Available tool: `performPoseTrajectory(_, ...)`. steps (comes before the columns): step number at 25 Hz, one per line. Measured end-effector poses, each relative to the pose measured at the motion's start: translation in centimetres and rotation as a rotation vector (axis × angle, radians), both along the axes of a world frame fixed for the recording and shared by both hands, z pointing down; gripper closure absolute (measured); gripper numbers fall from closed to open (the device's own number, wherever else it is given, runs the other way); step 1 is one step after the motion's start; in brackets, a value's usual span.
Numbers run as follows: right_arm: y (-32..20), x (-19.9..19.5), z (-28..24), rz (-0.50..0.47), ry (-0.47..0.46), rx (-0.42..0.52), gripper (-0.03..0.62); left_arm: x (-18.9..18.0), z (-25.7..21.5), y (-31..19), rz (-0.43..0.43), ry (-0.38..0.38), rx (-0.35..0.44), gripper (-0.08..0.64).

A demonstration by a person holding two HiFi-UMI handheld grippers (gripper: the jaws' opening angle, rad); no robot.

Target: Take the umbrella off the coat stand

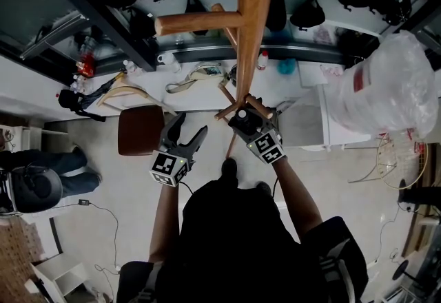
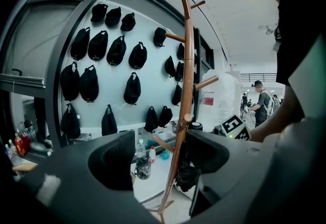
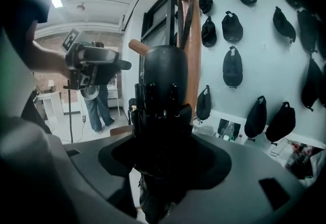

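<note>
So closest in, the right gripper had its jaws clamped around the folded black umbrella. The thing filled the whole gap, with its rounded end poking up above the jaws. The left gripper was a different story: jaws spread wide with nothing in them, just hanging beside the right one at about the same height. From the head view both sat right in front of the person's chest.

The umbrella was still pressed up against the pole of the wooden coat stand, low down near a short peg. A dark strap ran up along the pole from it, but I couldn't tell what it was hooked over. Through the left jaws the pole showed just past the gap, not between the pads.

A bit past that was a brown stool, and a white counter with bottles and clutter on it. A big clear plastic bag sat off to the right. Farthest back, the pale wall was covered in rows of black bags, and another person stood way off in the room.
</note>
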State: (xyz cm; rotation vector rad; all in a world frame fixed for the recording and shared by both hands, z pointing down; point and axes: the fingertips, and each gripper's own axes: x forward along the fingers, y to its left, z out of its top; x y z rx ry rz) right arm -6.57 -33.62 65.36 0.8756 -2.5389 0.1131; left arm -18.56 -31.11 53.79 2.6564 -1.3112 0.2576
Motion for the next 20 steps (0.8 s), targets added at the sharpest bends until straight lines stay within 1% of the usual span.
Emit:
performPoseTrajectory(2,0.0,0.1,-0.1,0.009,-0.012,-0.006,0.338,0.0,0.0,0.0,0.002,-0.001,0.000,0.261)
performPoseTrajectory(7,-0.2,0.2,-0.4,0.003,0.001,-0.001,0.362,0.0,0.2,0.0,0.007,-0.004,-0.004,0.262)
performPoseTrajectory(20,-0.1,0.3,-2.4,-0.013,0.002,0.025,0.371,1.5,-1.1,-0.7,0.030,0.009,0.028,0.262)
